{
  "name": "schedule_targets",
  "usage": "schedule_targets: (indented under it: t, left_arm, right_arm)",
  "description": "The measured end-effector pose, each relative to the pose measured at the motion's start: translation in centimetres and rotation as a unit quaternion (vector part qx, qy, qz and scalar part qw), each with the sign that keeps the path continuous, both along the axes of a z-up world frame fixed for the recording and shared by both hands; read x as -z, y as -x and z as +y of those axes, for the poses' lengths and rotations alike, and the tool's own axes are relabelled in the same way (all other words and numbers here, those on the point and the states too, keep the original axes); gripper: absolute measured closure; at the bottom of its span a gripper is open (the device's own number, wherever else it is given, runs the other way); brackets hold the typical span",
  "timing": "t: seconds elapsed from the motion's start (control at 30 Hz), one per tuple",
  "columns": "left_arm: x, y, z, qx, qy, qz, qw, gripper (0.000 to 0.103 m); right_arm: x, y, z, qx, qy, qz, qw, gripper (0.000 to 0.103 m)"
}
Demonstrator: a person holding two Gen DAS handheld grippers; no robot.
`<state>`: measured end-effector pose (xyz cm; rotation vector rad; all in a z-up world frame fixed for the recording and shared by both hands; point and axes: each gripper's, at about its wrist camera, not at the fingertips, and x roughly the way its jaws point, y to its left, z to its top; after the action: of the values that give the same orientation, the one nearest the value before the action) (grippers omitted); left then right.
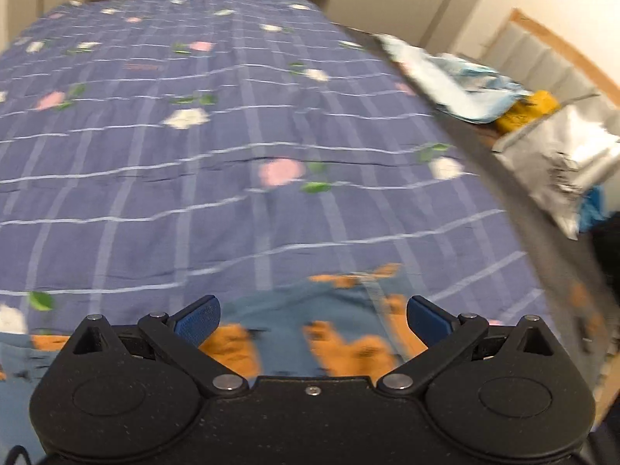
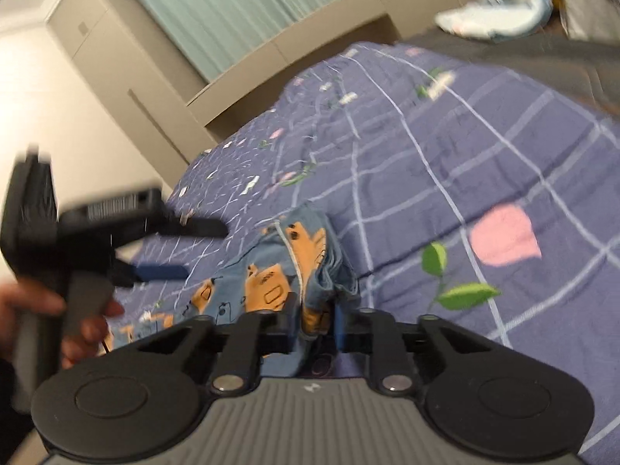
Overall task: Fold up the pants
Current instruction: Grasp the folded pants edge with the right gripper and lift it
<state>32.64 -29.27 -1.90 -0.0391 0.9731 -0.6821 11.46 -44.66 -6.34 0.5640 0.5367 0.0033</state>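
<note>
Both wrist feeds usable but soft: motion blur, warm indoor light.

I see even, moderate room light, no hard shadows or glare on the bedspread (image 1: 232, 147); I can't place the source. Left view is smeared across the quilt and the bags (image 1: 558, 155) at right, while the gripper body at the bottom stays crisp. Right view is blurred worse toward the far quilt and the curtain (image 2: 248, 11), with streaking on the left gripper (image 2: 182, 248) and the hand (image 2: 89, 325) holding it. The pants (image 2: 279, 279) print is readable up close. Heavy fisheye bending at the edges, with dark vignette corners in both.
</note>
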Motion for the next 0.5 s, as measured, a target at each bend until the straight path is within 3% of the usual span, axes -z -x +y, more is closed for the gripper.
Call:
schedule_targets:
  t: [0.13,0.33,0.5]
  left_arm:
    - [-0.7,0.9,-1.5,0.042,0.027,0.027,0.9984,0.001]
    - [-0.1,1.0,-3.3,0.051,0.029,0.064,0.9962,0.001]
    - [0.6,1.0,-4.1,0.052,0.011,0.073,0.9959,0.006]
  right_arm:
    - [-1.9,0.5,3.7,-0.025,0.129,-0.02,0.991,0.087]
    - [-2.9,0.1,10.1,-0.069,0.32,-0.029,0.944,0.087]
    - [-2.3,-0.3,12.8,-0.096,0.39,-0.031,0.915,0.089]
